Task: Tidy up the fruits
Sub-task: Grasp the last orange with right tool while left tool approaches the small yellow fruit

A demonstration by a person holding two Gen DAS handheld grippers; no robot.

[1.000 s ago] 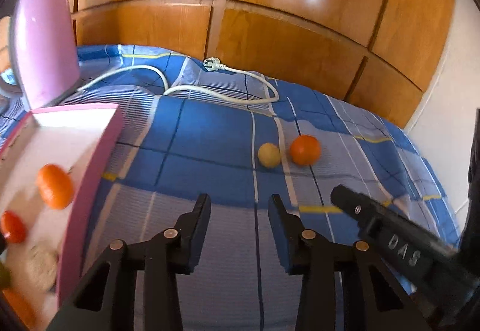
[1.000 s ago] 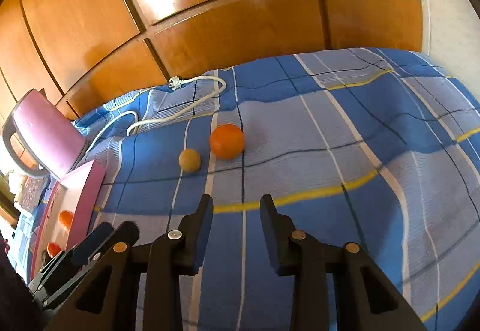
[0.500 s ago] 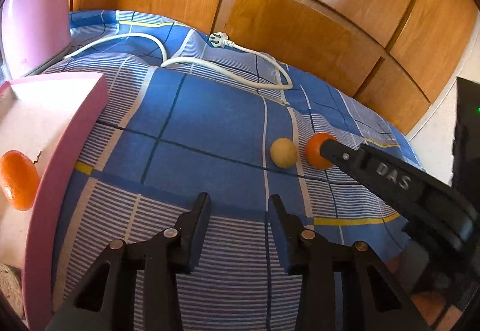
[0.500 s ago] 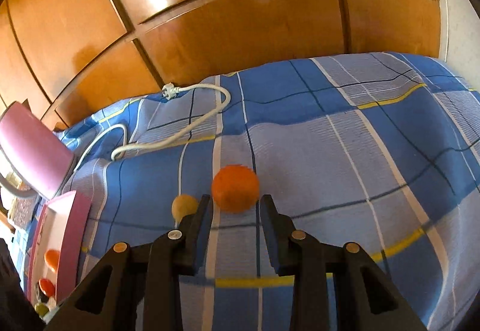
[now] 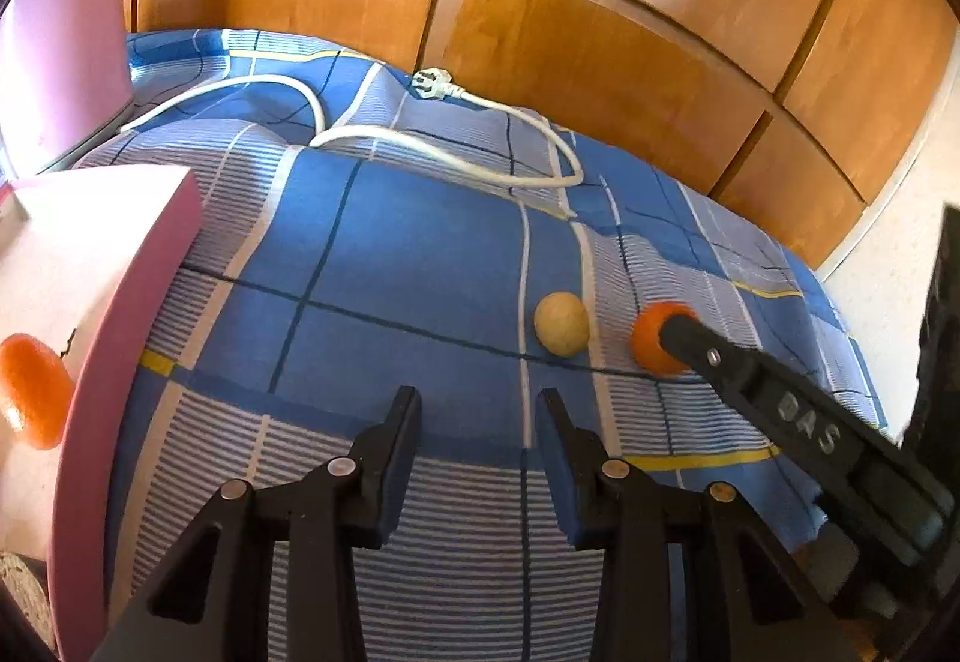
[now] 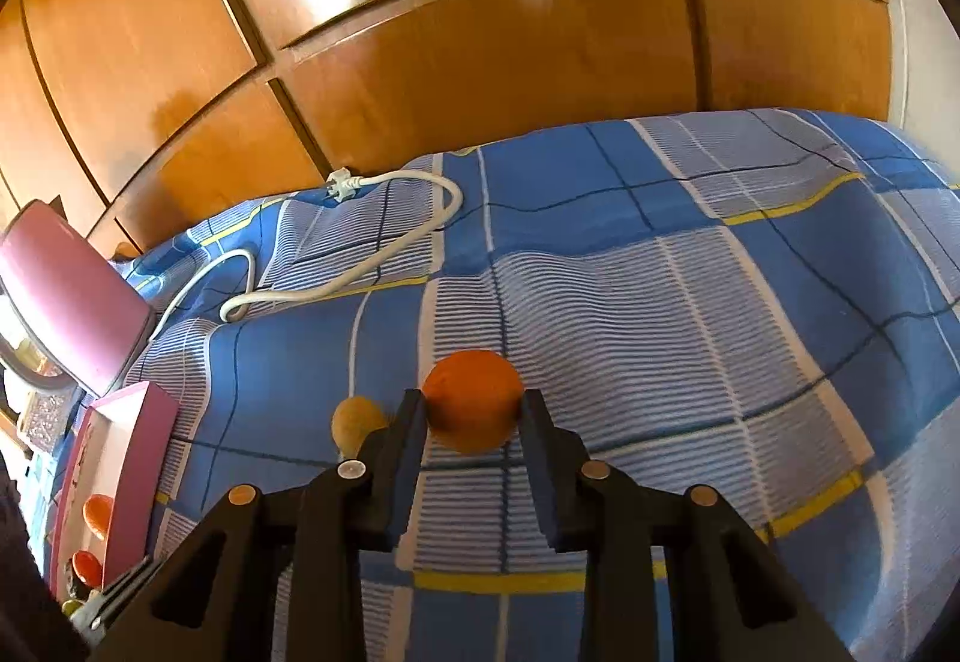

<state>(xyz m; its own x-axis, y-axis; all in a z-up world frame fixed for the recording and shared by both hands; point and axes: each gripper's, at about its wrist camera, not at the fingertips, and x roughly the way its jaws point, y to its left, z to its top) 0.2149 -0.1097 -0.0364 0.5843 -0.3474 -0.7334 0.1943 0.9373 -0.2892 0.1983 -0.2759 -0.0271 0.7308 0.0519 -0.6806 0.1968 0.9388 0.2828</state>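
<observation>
Closing your right claw [image 6: 471,410] around the orange [image 6: 474,398] on the bed [image 6: 720,332], you have it squarely between the fingers, pads touching both sides. Your left claw [image 5: 477,422] hangs apart, empty, with the pink box [image 5: 120,332] to its left.

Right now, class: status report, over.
Right gripper closing around the orange. Left gripper empty, off the bedspread. Yellow fruit close beside the orange.
</observation>
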